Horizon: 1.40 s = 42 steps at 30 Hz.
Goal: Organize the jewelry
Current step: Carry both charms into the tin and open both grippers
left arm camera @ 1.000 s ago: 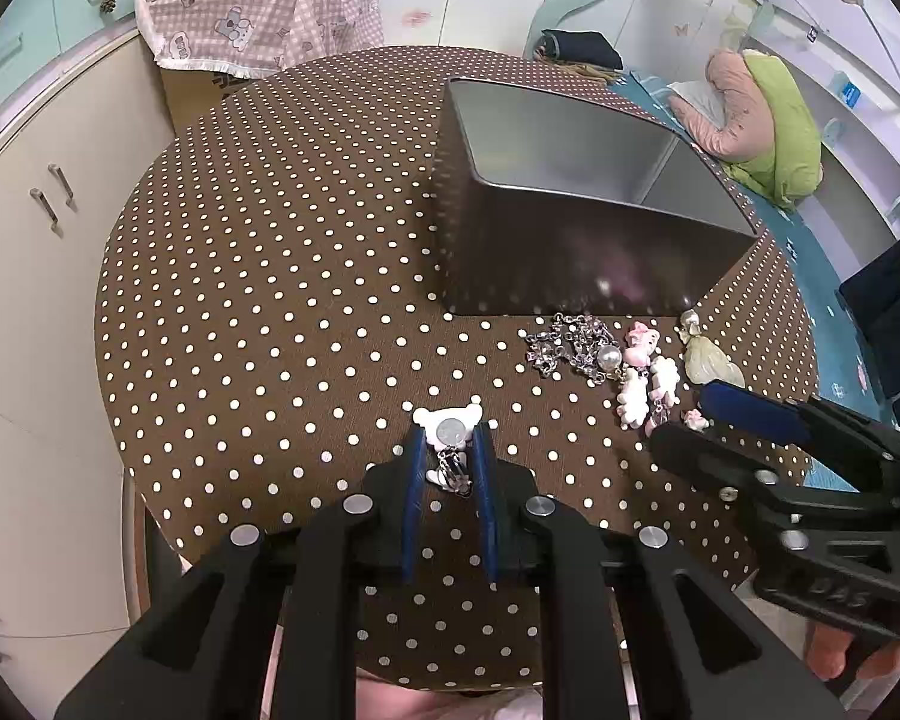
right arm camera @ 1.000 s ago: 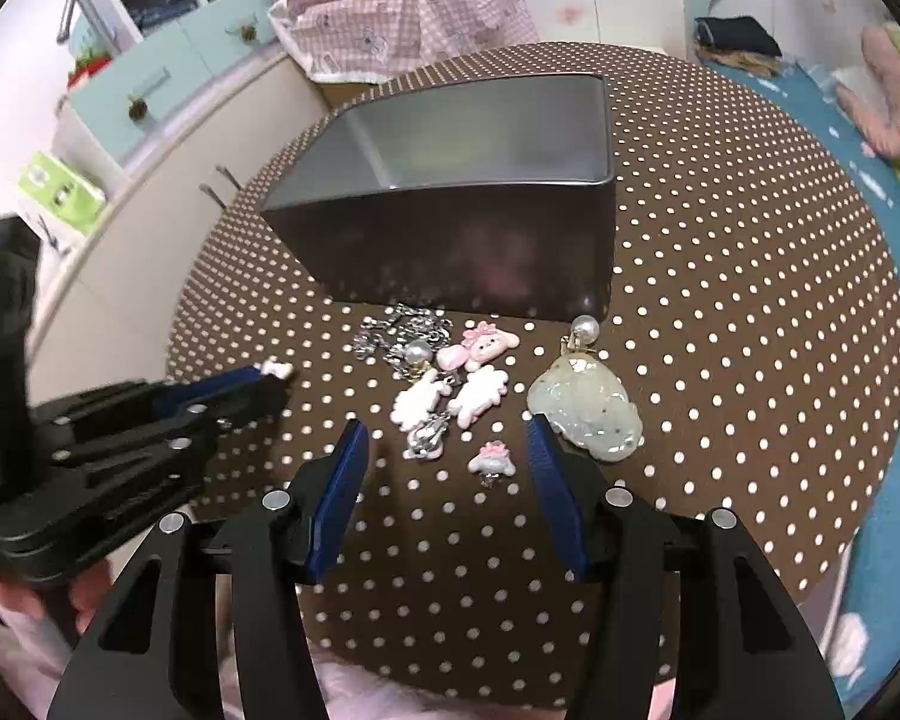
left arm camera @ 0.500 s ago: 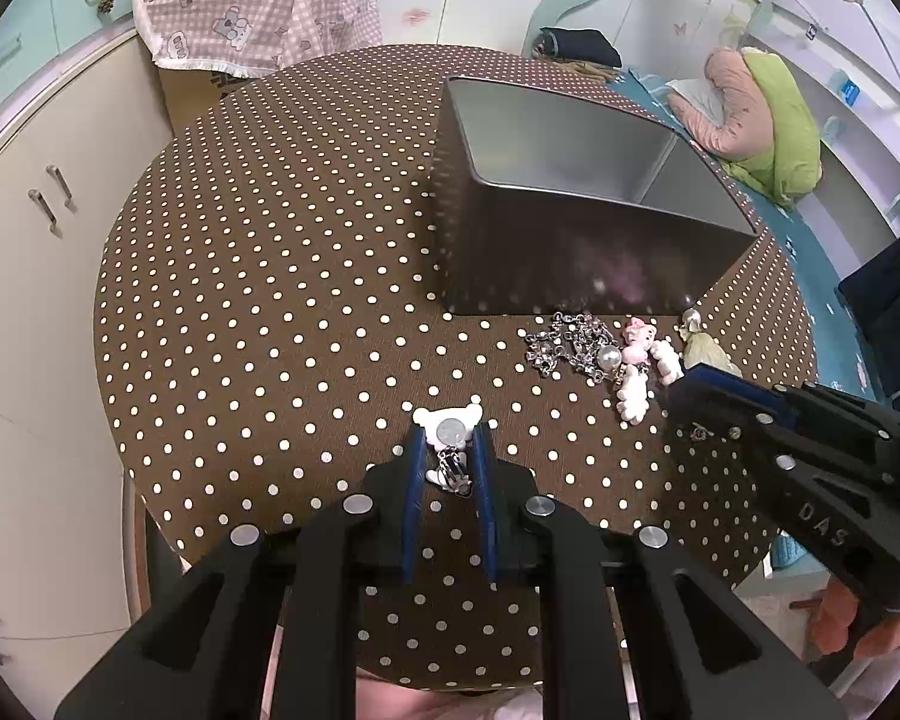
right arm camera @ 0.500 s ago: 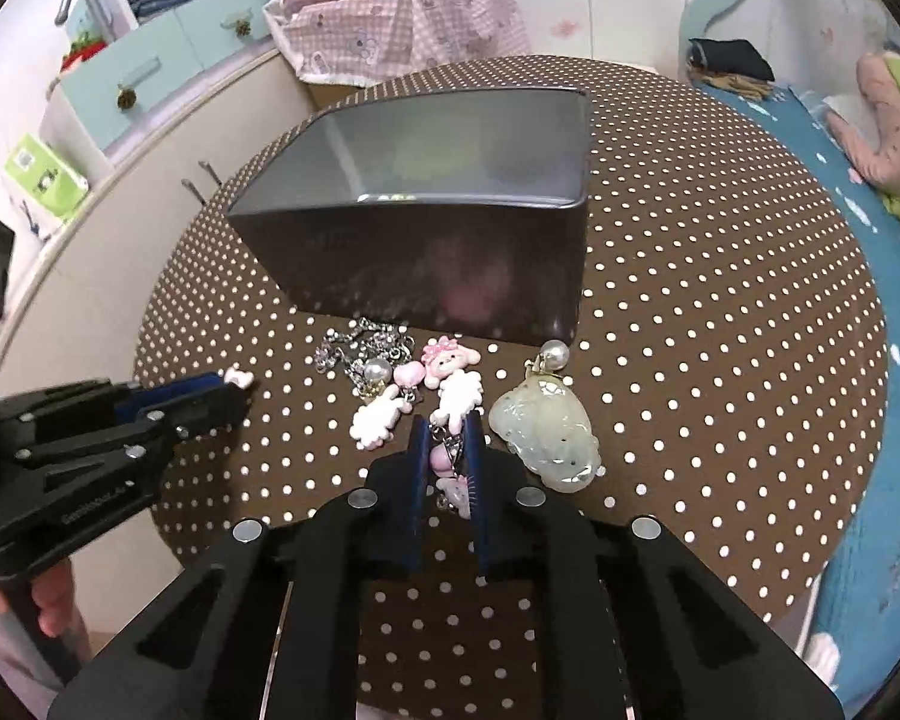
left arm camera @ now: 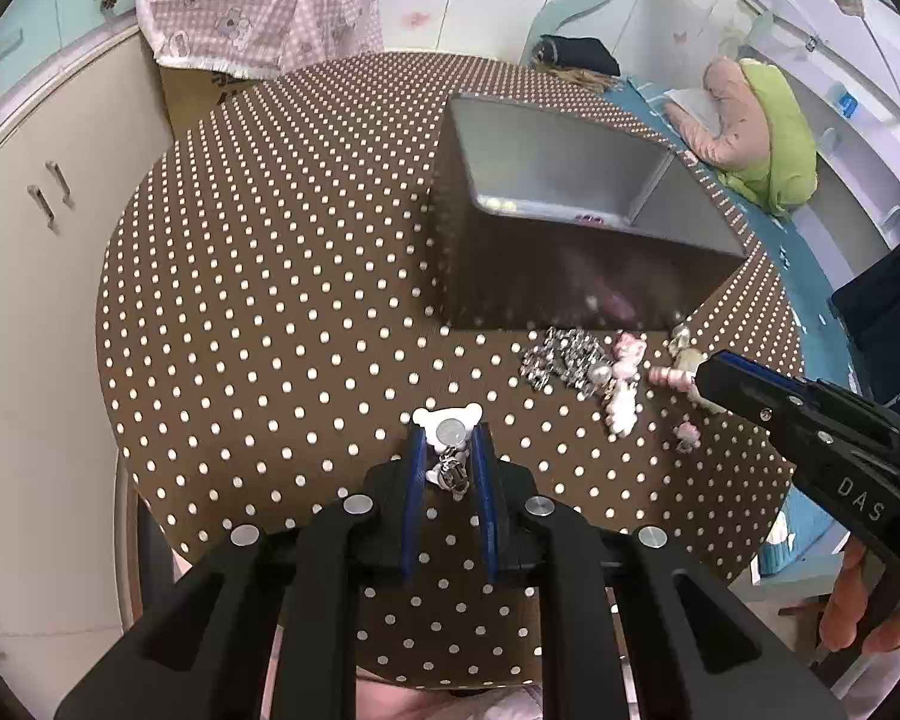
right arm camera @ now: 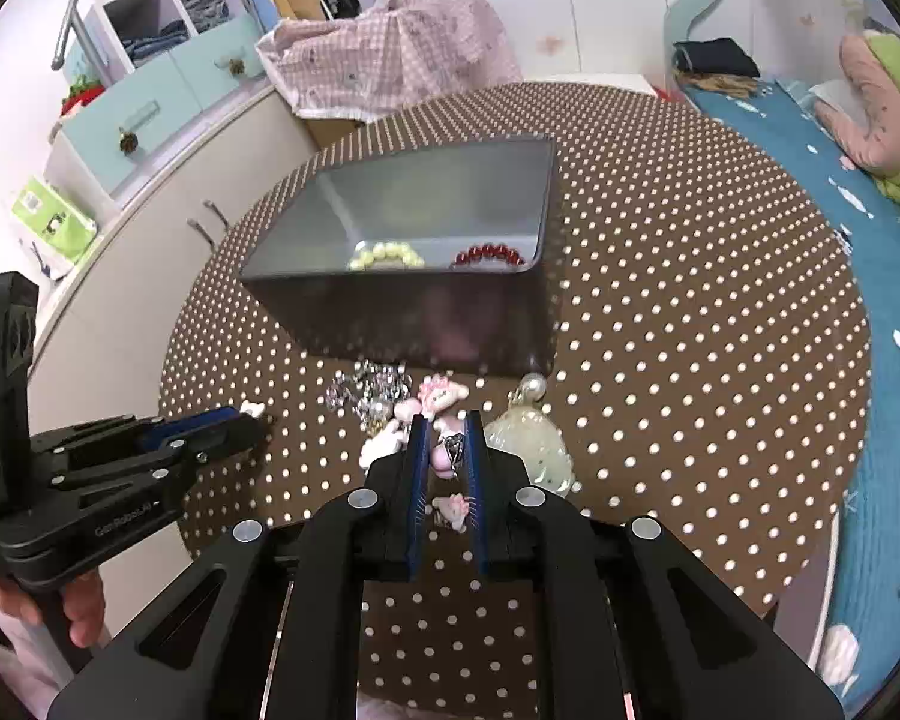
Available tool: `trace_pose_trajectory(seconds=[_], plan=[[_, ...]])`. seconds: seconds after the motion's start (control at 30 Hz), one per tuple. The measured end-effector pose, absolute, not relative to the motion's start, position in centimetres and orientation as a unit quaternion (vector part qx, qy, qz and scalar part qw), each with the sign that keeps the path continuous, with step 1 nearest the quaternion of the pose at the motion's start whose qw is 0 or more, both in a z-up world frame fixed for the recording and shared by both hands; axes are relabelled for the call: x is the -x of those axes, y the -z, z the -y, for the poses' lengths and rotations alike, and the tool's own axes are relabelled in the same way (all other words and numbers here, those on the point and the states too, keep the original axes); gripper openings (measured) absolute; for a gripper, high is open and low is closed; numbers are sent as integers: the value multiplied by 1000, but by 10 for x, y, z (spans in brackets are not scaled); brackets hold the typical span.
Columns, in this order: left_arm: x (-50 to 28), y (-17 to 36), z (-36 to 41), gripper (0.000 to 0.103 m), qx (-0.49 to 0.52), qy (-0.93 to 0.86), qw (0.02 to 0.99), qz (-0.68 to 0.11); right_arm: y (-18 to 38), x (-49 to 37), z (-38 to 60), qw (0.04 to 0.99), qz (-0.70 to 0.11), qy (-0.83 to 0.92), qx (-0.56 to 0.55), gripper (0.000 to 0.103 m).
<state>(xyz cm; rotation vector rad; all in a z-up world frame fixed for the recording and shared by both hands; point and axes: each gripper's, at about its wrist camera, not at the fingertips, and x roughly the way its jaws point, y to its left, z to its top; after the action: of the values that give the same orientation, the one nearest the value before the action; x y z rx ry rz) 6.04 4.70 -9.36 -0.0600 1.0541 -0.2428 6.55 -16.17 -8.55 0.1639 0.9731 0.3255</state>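
Note:
My left gripper (left arm camera: 447, 450) is shut on a white bear charm (left arm camera: 448, 431) above the near part of the dotted table (left arm camera: 270, 300). My right gripper (right arm camera: 446, 429) is shut on a pink charm (right arm camera: 444, 456), lifted just above the pile. A metal tin (right arm camera: 426, 312) stands behind, holding a yellow bead bracelet (right arm camera: 385, 254) and a red bead bracelet (right arm camera: 487, 254). On the table lie a silver chain (left arm camera: 561, 354), pink and white charms (left arm camera: 621, 387) and a pale green pendant (right arm camera: 531, 435). A small pink charm (right arm camera: 452, 509) lies under my right gripper.
A cabinet (left arm camera: 30, 240) stands left of the table. A pink checked cloth over a box (left arm camera: 258, 6) sits behind it. A bed with blue cover (right arm camera: 870, 240) is on the right.
My right gripper closed on a pink charm from the pile and lifted it slightly. My left gripper kept hold of the bear charm and stayed nearly still.

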Motion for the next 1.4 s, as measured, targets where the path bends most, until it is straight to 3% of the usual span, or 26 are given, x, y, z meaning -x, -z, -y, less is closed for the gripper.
trace_pose_trajectory(seconds=[0.73, 1.3, 1.4], plan=[[-79, 6, -35, 14, 28, 137, 904, -404, 15, -86, 174, 908, -389, -139, -71, 13], [-138, 4, -15, 16, 40, 145, 894, -421, 9, -136, 155, 901, -391, -167, -83, 15], [-143, 9, -14, 46, 38, 141, 892, -429, 10, -139, 156, 898, -398, -170, -84, 15]])
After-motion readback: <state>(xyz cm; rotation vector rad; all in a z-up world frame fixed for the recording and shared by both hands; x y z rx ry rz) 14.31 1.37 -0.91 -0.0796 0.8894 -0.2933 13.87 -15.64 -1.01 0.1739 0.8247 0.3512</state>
